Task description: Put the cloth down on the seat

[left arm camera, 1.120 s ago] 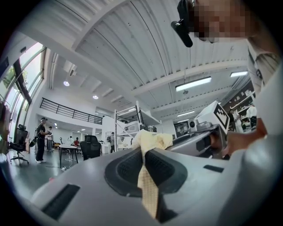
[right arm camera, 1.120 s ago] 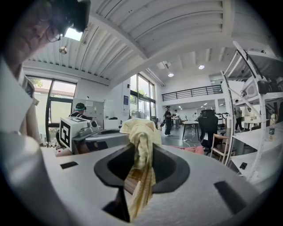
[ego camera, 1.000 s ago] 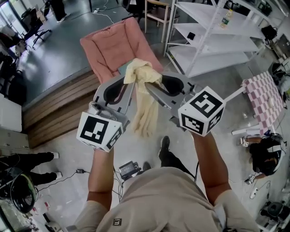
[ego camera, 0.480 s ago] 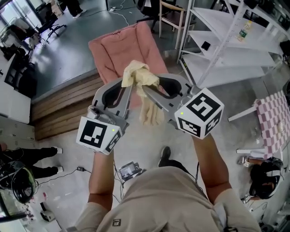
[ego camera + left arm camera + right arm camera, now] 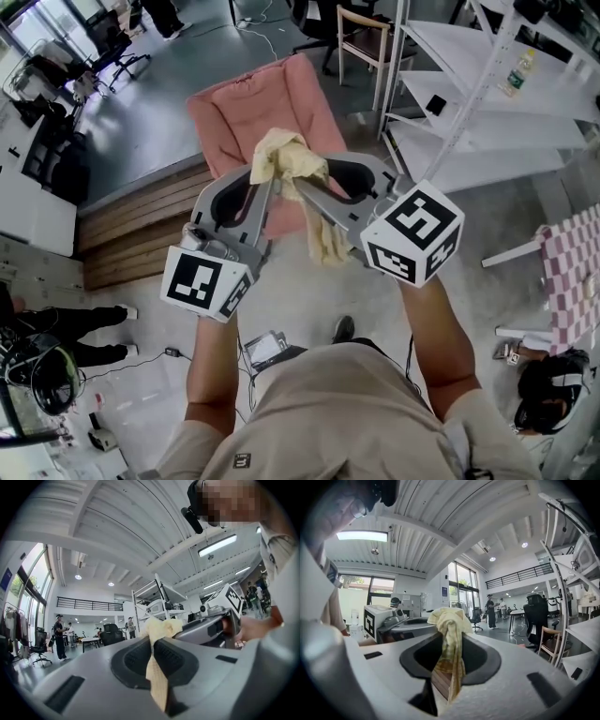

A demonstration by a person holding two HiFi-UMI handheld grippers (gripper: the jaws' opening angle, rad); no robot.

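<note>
A pale yellow cloth [image 5: 286, 157] is bunched in the air between my two grippers, and its loose end hangs down to the right [image 5: 328, 239]. My left gripper [image 5: 265, 180] is shut on it; in the left gripper view a strip of cloth [image 5: 157, 672] runs down between the closed jaws. My right gripper [image 5: 302, 185] pinches the same bunch from the other side, and the cloth [image 5: 449, 639] fills the narrow gap at its tips. The pink padded seat [image 5: 253, 103] lies on the floor beyond and below both grippers. The cloth is clear of it.
White shelving [image 5: 487, 84] stands at the right, with a wooden chair [image 5: 361, 28] behind the seat. A wooden platform step [image 5: 141, 225] runs left of the seat. A checkered cloth [image 5: 574, 272], a seated person's legs [image 5: 66, 328] and cables with a small box [image 5: 267, 349] are on the floor.
Both grippers kept their hold on the cloth. The pink seat and the shelving have shifted in the view as I moved, and the cloth's hanging end swung to the right.
</note>
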